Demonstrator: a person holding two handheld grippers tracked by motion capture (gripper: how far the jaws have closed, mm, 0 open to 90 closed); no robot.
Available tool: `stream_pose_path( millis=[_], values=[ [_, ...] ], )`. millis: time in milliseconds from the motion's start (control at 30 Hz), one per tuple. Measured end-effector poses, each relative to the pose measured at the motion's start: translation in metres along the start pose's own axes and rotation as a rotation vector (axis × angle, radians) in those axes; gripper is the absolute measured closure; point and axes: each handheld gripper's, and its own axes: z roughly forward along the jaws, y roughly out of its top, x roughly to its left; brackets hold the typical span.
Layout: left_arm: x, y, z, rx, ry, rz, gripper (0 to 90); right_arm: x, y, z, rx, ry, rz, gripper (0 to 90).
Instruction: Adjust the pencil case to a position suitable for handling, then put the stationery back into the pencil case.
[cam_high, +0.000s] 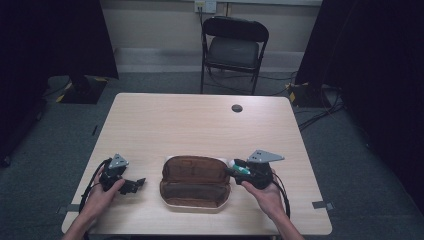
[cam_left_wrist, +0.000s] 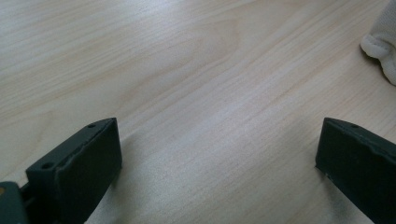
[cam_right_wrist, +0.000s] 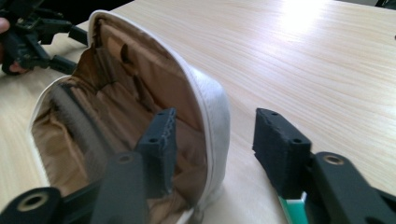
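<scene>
From the high view, an open pouch (cam_high: 195, 182) with a brown lining and white outside lies on the near middle of the wooden table (cam_high: 200, 125), the left gripper (cam_high: 134, 185) held low on the table to its left and apart from it, the right gripper (cam_high: 233, 169) at its right end. The left gripper view shows its jaws spread wide over bare wood with nothing between them, a white edge of the pouch (cam_left_wrist: 383, 44) at the far right. The right gripper view shows wide-set jaws straddling the pouch's white wall (cam_right_wrist: 215, 107), one jaw inside against the brown lining and one outside, not clamped.
</scene>
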Motion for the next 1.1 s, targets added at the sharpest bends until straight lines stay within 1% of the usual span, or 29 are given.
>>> stream_pose_path(
  millis=[67, 100, 133, 200, 233, 267, 300, 333, 367, 400, 467, 500, 567, 600, 667, 700, 733, 767, 967, 1000, 1100],
  values=[
    [0.000, 0.000, 0.000, 0.000, 0.000, 0.000, 0.0, 0.000, -0.003, -0.010, 0.000, -0.005, -0.004, 48.4],
    [0.000, 0.000, 0.000, 0.000, 0.000, 0.000, 0.0, 0.000, -0.003, -0.010, 0.000, -0.005, -0.004, 48.4],
    [0.000, 0.000, 0.000, 0.000, 0.000, 0.000, 0.0, -0.005, -0.007, -0.015, 0.003, -0.025, 0.007, 49.8],
    [0.000, 0.000, 0.000, 0.000, 0.000, 0.000, 0.0, -0.012, -0.011, -0.017, 0.012, -0.044, 0.020, 50.0],
    [0.000, 0.000, 0.000, 0.000, 0.000, 0.000, 0.0, -0.012, -0.011, -0.017, 0.012, -0.044, 0.020, 50.0],
    [0.000, 0.000, 0.000, 0.000, 0.000, 0.000, 0.0, -0.019, -0.014, -0.016, 0.026, -0.062, 0.032, 50.3],
    [0.000, 0.000, 0.000, 0.000, 0.000, 0.000, 0.0, -0.019, -0.014, -0.016, 0.026, -0.062, 0.032, 50.3],
    [0.000, 0.000, 0.000, 0.000, 0.000, 0.000, 0.0, -0.025, -0.016, -0.014, 0.045, -0.089, 0.029, 50.3],
    [0.000, 0.000, 0.000, 0.000, 0.000, 0.000, 0.0, -0.025, -0.016, -0.014, 0.045, -0.089, 0.029, 50.3],
    [0.000, 0.000, 0.000, 0.000, 0.000, 0.000, 0.0, -0.031, -0.019, -0.011, 0.063, -0.108, 0.033, 50.6],
    [0.000, 0.000, 0.000, 0.001, 0.000, 0.000, 0.0, -0.033, -0.020, -0.010, 0.069, -0.116, 0.035, 50.7],
    [0.000, 0.000, 0.000, 0.000, 0.000, 0.000, 0.0, -0.038, -0.023, -0.006, 0.086, -0.126, 0.032, 50.8],
    [0.000, 0.000, 0.000, 0.000, 0.000, 0.000, 0.0, -0.039, -0.024, -0.005, 0.094, -0.131, 0.033, 50.7],
    [0.000, 0.000, 0.000, 0.000, 0.000, 0.000, 0.0, -0.043, -0.027, -0.001, 0.115, -0.147, 0.022, 48.6],
    [0.000, 0.000, 0.000, 0.000, 0.000, 0.000, 0.0, -0.046, -0.029, 0.003, 0.130, -0.166, 0.016, 47.2],
    [0.000, 0.000, 0.000, 0.000, 0.000, 0.000, 0.0, -0.046, -0.029, 0.003, 0.130, -0.166, 0.016, 47.2],
    [0.000, 0.000, 0.000, 0.000, 0.000, 0.000, 0.0, -0.048, -0.032, 0.006, 0.144, -0.158, 0.012, 45.6],
    [0.000, 0.000, 0.000, 0.000, 0.000, 0.000, 0.0, -0.048, -0.032, 0.007, 0.149, -0.161, 0.010, 45.4],
    [0.000, 0.000, 0.000, 0.000, 0.000, 0.000, 0.0, -0.049, -0.035, 0.013, 0.168, -0.154, 0.005, 45.3],
    [0.000, 0.000, 0.000, 0.000, 0.000, 0.000, 0.0, -0.050, -0.036, 0.015, 0.180, -0.153, 0.006, 45.6],
    [0.000, 0.000, 0.000, 0.000, 0.000, 0.000, 0.0, -0.050, -0.038, 0.016, 0.182, -0.147, -0.001, 46.2]
  ],
)
